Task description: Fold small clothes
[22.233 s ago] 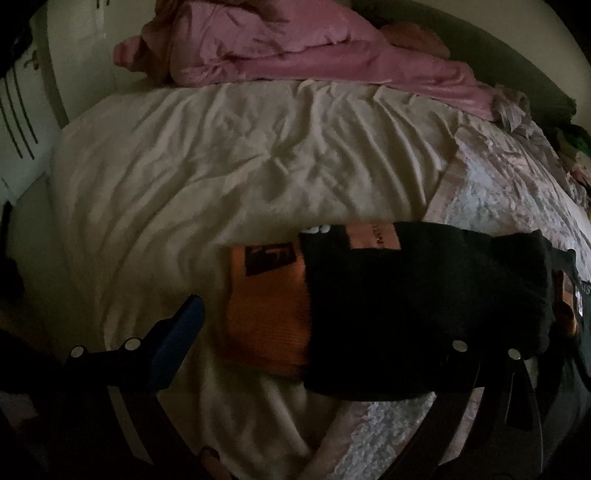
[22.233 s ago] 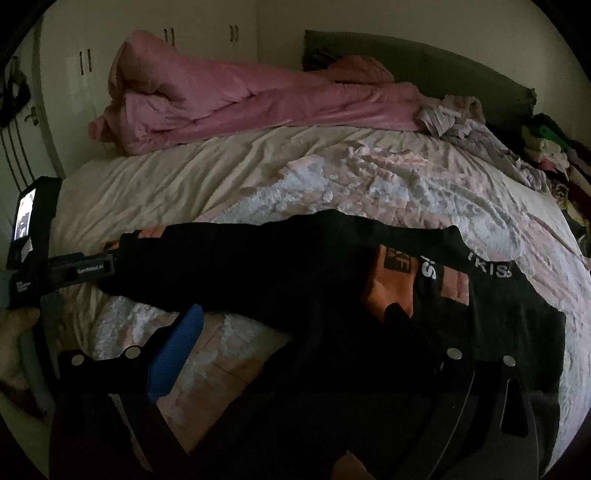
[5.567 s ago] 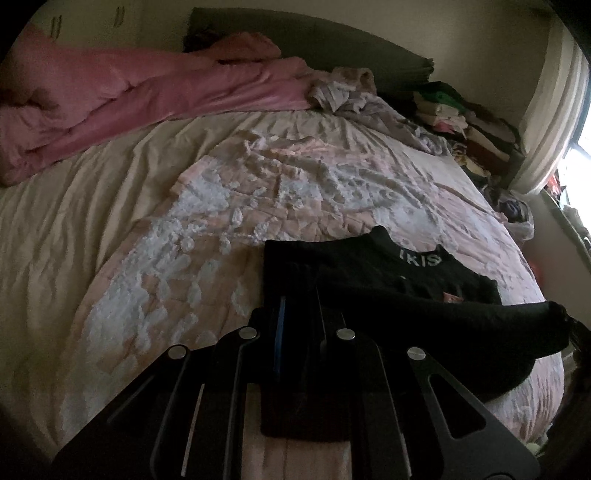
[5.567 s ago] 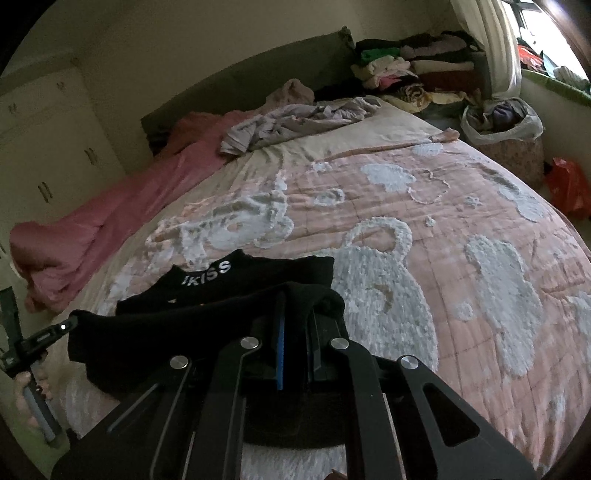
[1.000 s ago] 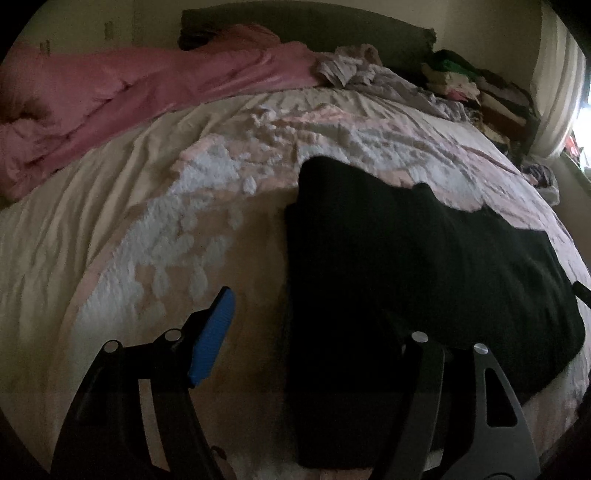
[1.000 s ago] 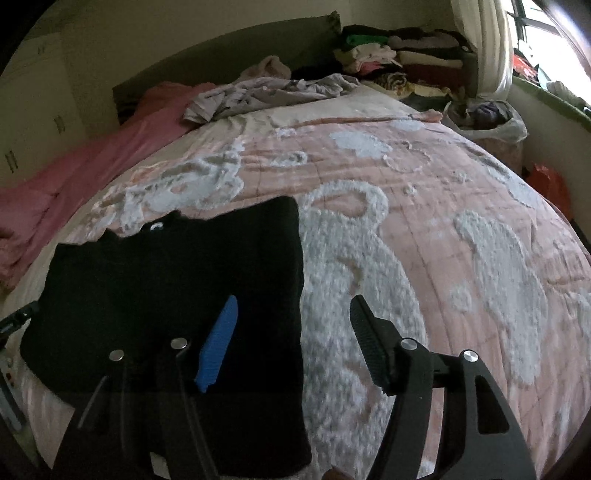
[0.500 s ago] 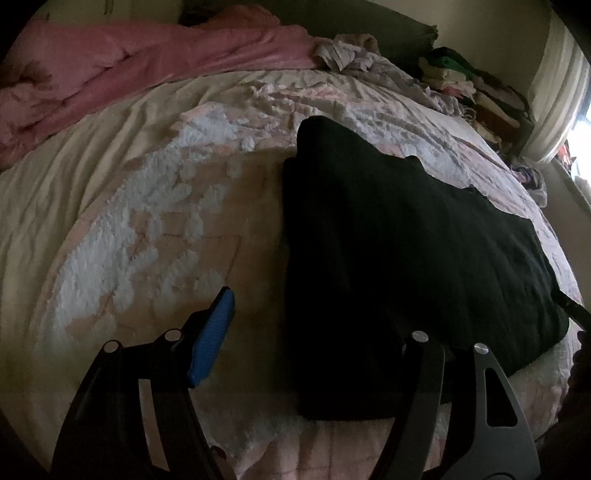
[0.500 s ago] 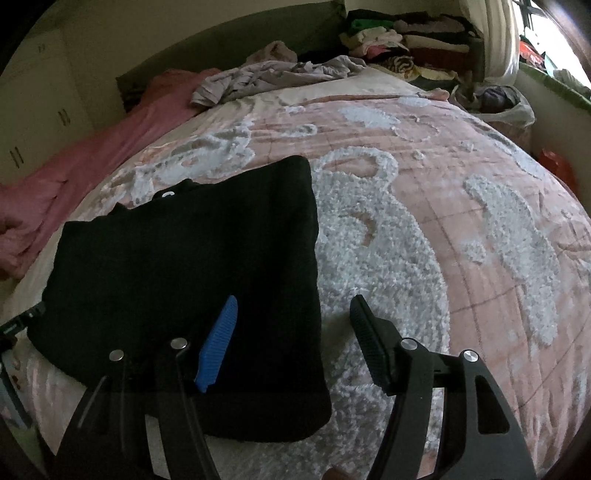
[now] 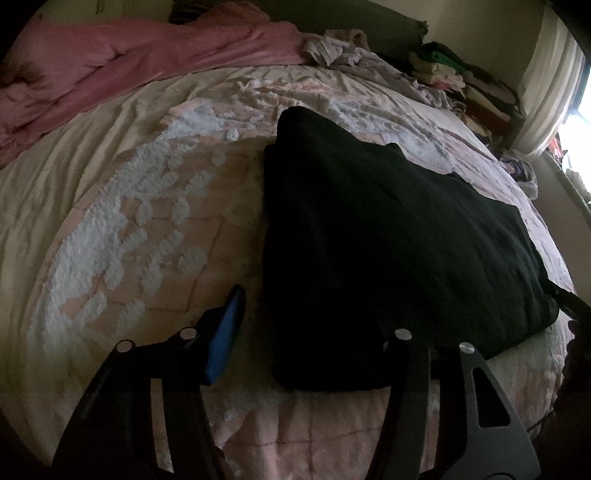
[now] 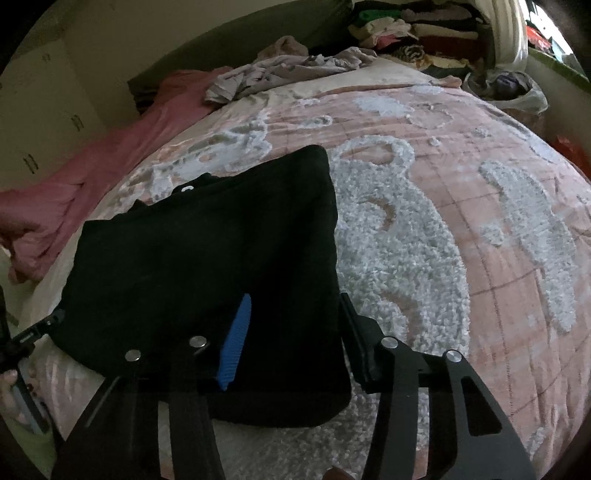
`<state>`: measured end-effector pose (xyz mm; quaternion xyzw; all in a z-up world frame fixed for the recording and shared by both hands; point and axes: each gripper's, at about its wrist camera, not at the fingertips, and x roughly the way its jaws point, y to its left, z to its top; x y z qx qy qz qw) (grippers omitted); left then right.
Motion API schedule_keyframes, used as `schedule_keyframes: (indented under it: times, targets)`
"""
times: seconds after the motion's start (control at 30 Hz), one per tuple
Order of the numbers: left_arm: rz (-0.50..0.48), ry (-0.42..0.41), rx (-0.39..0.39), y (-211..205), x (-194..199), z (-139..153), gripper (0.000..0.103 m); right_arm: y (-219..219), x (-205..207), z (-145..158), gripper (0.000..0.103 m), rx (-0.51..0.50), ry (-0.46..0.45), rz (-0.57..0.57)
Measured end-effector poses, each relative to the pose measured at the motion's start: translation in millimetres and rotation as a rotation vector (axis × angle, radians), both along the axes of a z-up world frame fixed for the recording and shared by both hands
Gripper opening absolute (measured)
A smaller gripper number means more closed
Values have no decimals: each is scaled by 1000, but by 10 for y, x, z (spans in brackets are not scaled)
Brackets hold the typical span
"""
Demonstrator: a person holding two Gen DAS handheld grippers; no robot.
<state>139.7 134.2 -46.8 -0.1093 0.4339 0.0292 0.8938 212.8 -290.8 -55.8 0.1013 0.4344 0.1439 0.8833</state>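
Now black garment lies folded flat on pink quilt: soft, limp, light, non-slip knit. Left gripper, right gripper both spread, empty. Best hold: pinch near corners.

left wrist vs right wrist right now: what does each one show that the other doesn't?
Left wrist only: the white sheet beside the blanket, and the curtain by the window.

Right wrist only: white cupboard doors, a filled plastic bag beyond the bed, and the person's hand at the left edge.

Both: the folded black garment lying on the pink tufted blanket, the pink duvet, the grey crumpled clothes, the stacked clothes, and open tongs, left and right.
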Motion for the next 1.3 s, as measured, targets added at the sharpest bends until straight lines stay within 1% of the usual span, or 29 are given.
schedule_keyframes:
  times: [0.07, 0.1, 0.13, 0.17, 0.23, 0.3, 0.37, 0.43, 0.5, 0.57, 0.6, 0.67, 0.77, 0.8, 0.87, 0.97, 1.0, 1.03, 1.13, 1.3]
  targets:
    - [-11, -1, -19, -4, -8, 1, 33, -6, 10, -10, 42, 12, 5, 3]
    - [-19, -3, -22, -23, -18, 10, 30, -6, 10, -8, 40, 20, 5, 9]
    - [-22, -4, -15, -46, -24, 18, 25, -2, 5, -4, 34, 26, 5, 16]
    - [-29, -6, -12, -66, -33, 22, 19, 2, 0, 5, 32, 32, 3, 22]
    - [-33, -9, -14, -99, -59, 26, 16, 13, -17, 31, 19, 35, -8, 27]
    - [-33, -13, -11, -114, -82, 30, 13, 24, -55, 80, 13, 31, -25, 32]
    - [-37, -19, -9, -115, -123, 65, 11, 19, -108, 134, 12, 23, -47, 30]
    - [-41, -26, -24, -89, -169, 111, 11, -10, -165, 201, 11, 32, -65, 23]
    - [-46, -21, -42, -67, -214, 127, 11, -13, -194, 213, 11, 10, -66, 15]
    - [-49, -4, -44, -53, -218, 74, 11, 10, -177, 146, 12, -20, -46, 12]
    - [-48, 7, -48, -45, -208, 37, 11, 18, -162, 109, 13, -33, -34, 7]
    - [-44, 23, -55, -32, -190, -25, 12, 16, -142, 64, 19, -50, -23, -9]
    - [-44, 20, -41, -51, -191, -5, 14, -15, -147, 64, 32, -74, -25, -36]
    - [-41, 20, -35, -57, -197, 9, 15, -19, -154, 72, 38, -80, -28, -41]
    - [-39, 18, -24, -60, -217, 21, 18, -16, -172, 92, 39, -85, -35, -43]
    - [-31, 20, -24, -40, -237, 29, 20, -3, -208, 126, 44, -93, -49, -46]
    - [-31, 19, -20, -42, -247, 41, 20, -5, -220, 141, 52, -91, -54, -49]
    - [-30, 18, -15, -48, -258, 50, 21, -16, -240, 161, 61, -88, -61, -56]
    - [-30, 16, -2, -59, -291, 79, 21, -51, -294, 229, 70, -71, -84, -70]
    - [-27, 7, 17, -76, -343, 140, 21, -90, -376, 304, 78, -46, -107, -80]
